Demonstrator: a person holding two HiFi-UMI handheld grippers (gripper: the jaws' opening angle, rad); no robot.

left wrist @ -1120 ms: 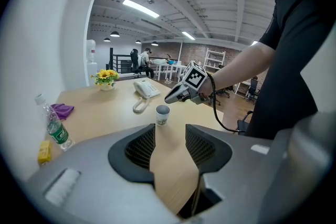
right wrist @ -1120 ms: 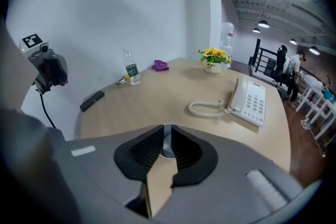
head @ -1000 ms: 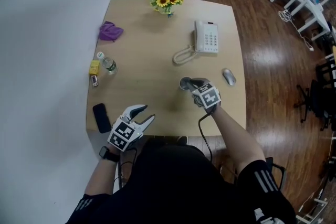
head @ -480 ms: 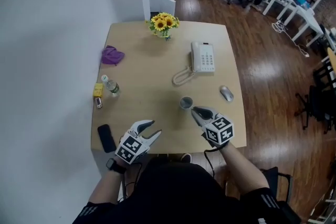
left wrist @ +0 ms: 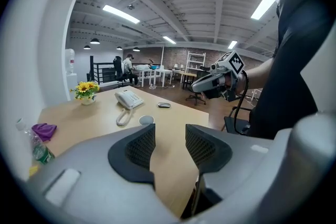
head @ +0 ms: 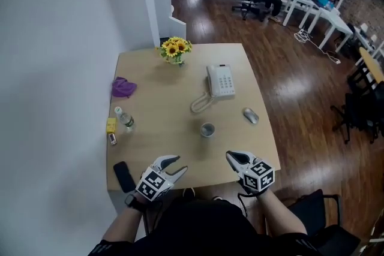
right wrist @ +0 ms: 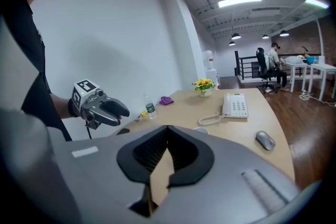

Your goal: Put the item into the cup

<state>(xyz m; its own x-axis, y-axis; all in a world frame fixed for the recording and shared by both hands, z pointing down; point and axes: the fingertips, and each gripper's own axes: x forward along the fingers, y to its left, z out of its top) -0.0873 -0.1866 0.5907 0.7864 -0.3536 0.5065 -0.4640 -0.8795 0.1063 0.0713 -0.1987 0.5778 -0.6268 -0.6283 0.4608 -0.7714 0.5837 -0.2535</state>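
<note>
A small grey cup point(head: 207, 129) stands upright on the wooden table point(head: 162, 147), a little in front of its middle; what lies inside it I cannot make out. My right gripper point(head: 231, 156) hovers at the table's near edge, apart from the cup, jaws shut with nothing between them point(right wrist: 168, 139). My left gripper point(head: 174, 166) hangs over the near left edge, open and empty point(left wrist: 170, 147). The cup point(left wrist: 146, 120) shows beyond the left jaws. In the right gripper view the cup point(right wrist: 201, 131) peeks over the jaws.
A white desk phone point(head: 221, 81) with a coiled cord, a grey mouse point(head: 250, 116), a pot of sunflowers point(head: 174, 48), a purple cloth point(head: 123, 87), a water bottle point(head: 124, 119), a yellow box point(head: 111, 125) and a black phone point(head: 124, 176) lie about the table.
My right gripper has drawn back from above the cup to the table's near edge and its jaws have shut. The head view has risen. The left gripper stays near the front left.
</note>
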